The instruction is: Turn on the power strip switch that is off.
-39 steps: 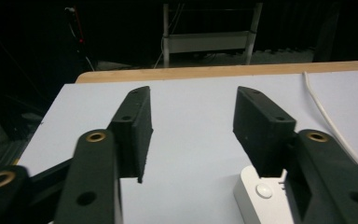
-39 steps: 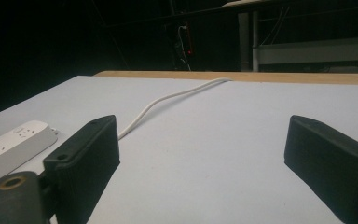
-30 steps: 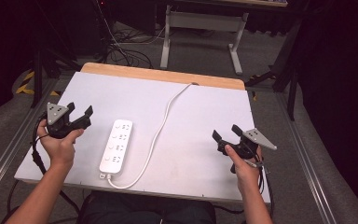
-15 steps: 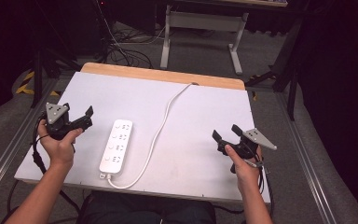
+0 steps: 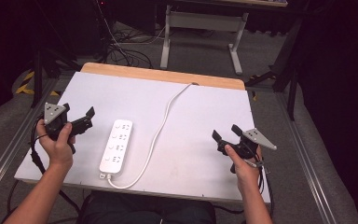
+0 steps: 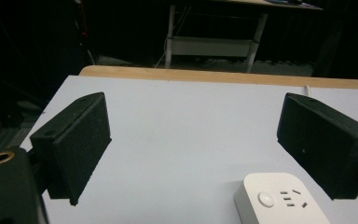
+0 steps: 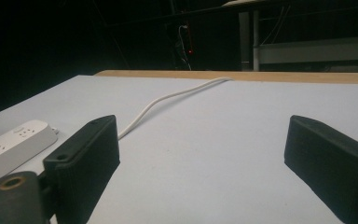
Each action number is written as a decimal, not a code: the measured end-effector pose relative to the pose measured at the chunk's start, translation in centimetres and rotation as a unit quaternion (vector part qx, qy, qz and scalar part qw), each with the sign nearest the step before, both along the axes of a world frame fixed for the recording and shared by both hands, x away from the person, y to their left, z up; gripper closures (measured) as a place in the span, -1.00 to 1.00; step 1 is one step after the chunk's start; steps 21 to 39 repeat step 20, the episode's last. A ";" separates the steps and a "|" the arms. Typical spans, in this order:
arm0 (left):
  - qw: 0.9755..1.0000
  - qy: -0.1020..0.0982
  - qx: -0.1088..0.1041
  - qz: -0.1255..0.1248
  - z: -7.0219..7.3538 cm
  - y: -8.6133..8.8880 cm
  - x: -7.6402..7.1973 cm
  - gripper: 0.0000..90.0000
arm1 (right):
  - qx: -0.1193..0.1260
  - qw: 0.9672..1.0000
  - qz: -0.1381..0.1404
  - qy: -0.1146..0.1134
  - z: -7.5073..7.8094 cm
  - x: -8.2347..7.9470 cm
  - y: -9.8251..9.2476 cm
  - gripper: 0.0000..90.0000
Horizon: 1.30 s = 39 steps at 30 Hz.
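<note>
Both grippers have their jaws spread wide with nothing between them. Seen in the left gripper view, the left gripper (image 6: 193, 140) hangs above the bare white table (image 6: 186, 116), and one end of the white power strip (image 6: 284, 200) lies just beside its right jaw. In the high view this left gripper (image 5: 79, 122) is held over the left part of the table by the person's left hand (image 5: 56, 144), with the power strip (image 5: 116, 145) near it. The right gripper (image 5: 224, 137) is well apart from the strip, at the right part of the table, in the right hand (image 5: 242, 163). From the near end of the strip a white cable (image 5: 161, 130) curves up to the far wooden edge (image 5: 163, 74).
</note>
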<state>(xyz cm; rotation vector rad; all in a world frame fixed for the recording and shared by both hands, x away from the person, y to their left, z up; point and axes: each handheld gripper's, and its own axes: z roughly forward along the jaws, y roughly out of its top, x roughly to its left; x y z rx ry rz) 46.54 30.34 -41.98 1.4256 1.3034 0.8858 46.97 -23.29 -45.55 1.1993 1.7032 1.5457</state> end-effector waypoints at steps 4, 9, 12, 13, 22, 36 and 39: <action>1.000 -0.003 0.008 -0.003 0.0 0.1 -0.1 -0.77 | 0.000 1.000 0.000 0.000 0.0 0.0 0.0 -0.76; 1.000 -0.004 0.012 0.002 -0.1 0.0 -0.2 -0.77 | 0.000 1.000 0.000 0.000 0.0 0.0 0.0 -0.76; 1.000 0.000 0.012 0.005 -0.1 0.1 -0.1 -0.77 | 0.000 1.000 0.000 0.000 0.0 0.0 0.0 -0.76; 1.000 0.000 0.012 0.005 -0.1 0.1 -0.1 -0.77 | 0.000 1.000 0.000 0.000 0.0 0.0 0.0 -0.76; 1.000 0.001 0.013 0.014 -0.2 0.2 0.0 -0.77 | 0.001 1.000 0.001 0.002 0.0 0.0 0.0 -0.76; 1.000 0.001 0.013 0.014 -0.2 0.2 0.0 -0.77 | 0.001 1.000 0.001 0.002 0.0 0.0 0.0 -0.76; 1.000 0.001 0.013 0.014 -0.2 0.2 0.0 -0.77 | 0.001 1.000 0.001 0.002 0.0 0.0 0.0 -0.76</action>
